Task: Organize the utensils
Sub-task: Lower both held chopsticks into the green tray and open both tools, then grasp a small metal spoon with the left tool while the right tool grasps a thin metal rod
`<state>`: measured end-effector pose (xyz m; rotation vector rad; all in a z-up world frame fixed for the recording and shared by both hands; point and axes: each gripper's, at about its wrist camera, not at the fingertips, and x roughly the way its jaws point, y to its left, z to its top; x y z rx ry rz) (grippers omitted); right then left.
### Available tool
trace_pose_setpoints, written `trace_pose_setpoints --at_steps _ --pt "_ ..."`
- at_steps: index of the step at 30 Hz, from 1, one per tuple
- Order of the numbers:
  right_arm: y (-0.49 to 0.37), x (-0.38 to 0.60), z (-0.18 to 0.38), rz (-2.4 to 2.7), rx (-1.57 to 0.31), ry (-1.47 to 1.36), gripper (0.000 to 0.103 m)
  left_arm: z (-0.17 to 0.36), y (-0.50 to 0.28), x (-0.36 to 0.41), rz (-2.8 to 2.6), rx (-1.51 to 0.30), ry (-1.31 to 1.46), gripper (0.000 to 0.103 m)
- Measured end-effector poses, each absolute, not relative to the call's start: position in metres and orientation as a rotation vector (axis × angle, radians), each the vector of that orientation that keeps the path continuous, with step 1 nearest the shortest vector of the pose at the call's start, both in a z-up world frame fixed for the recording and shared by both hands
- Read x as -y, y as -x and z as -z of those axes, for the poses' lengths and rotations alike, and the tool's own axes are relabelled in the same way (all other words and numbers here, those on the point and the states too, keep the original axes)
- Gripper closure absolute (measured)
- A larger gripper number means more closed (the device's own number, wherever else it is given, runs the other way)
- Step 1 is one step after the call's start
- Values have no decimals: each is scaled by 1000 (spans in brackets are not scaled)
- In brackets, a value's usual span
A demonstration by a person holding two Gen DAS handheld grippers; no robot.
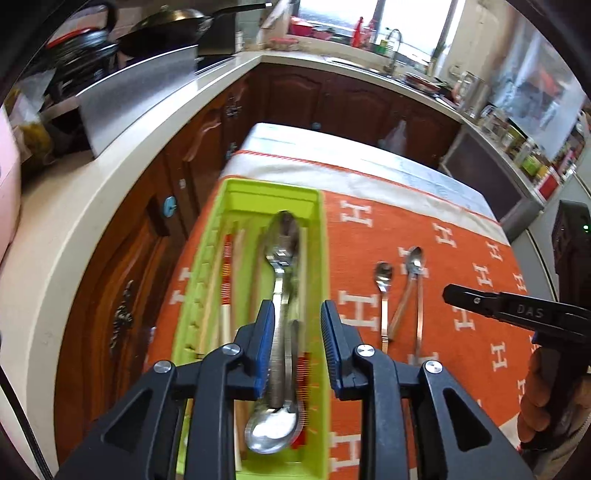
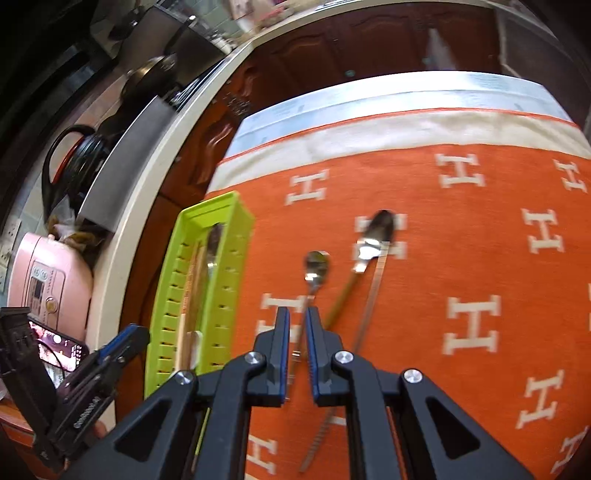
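Observation:
A lime green utensil tray (image 1: pixel 207 266) lies on the orange cloth at the left; it also shows in the right wrist view (image 2: pixel 236 258). Metal spoons (image 1: pixel 282 280) and chopsticks (image 1: pixel 226 280) lie in it. My left gripper (image 1: pixel 297 314) is open above the tray, with a spoon lying between the fingers, untouched. On the cloth lie a small spoon (image 2: pixel 316 269), a long spoon (image 2: pixel 373 236) and a wooden-handled utensil (image 2: pixel 341 299). My right gripper (image 2: pixel 298 317) stands nearly closed around the small spoon's handle; whether it grips the handle is unclear.
The table with the orange H-patterned cloth (image 2: pixel 461 258) stands beside a white counter (image 1: pixel 92 206) and brown cabinets (image 1: pixel 332 99). A wok (image 1: pixel 166 29) and a pink cooker (image 2: pixel 48 273) stand on the counter.

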<state>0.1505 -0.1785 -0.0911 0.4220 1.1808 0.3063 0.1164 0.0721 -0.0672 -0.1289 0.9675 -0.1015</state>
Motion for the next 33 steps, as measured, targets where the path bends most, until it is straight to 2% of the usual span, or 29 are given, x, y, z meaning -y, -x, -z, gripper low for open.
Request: trace_pose_setpoints --at_steps 3,5,7,13,19,23,30,33 --pt "-144 188 92 -284 -1170 -418 94 64 -116 -56 138 -966 117 72" --pt "-140 192 94 -272 -1167 -415 94 64 -117 -47 159 -961 107 63" --pt "-137 195 99 -266 -1175 -418 94 65 -119 -36 174 -956 87 62" --pt "-142 197 123 -257 -1200 -418 94 86 -141 -11 223 -1010 68 63" --pt "-159 191 138 -222 -1185 -413 94 113 -170 5 249 -1082 57 76" --pt "-169 177 146 -218 -1204 -347 94 123 -181 8 246 -1108 52 77" --pt "-157 153 144 -195 -1132 -123 94 134 -191 13 255 -1150 54 77" --pt "-152 157 143 -180 -1135 -108 97 138 -193 19 265 -1167 45 77"
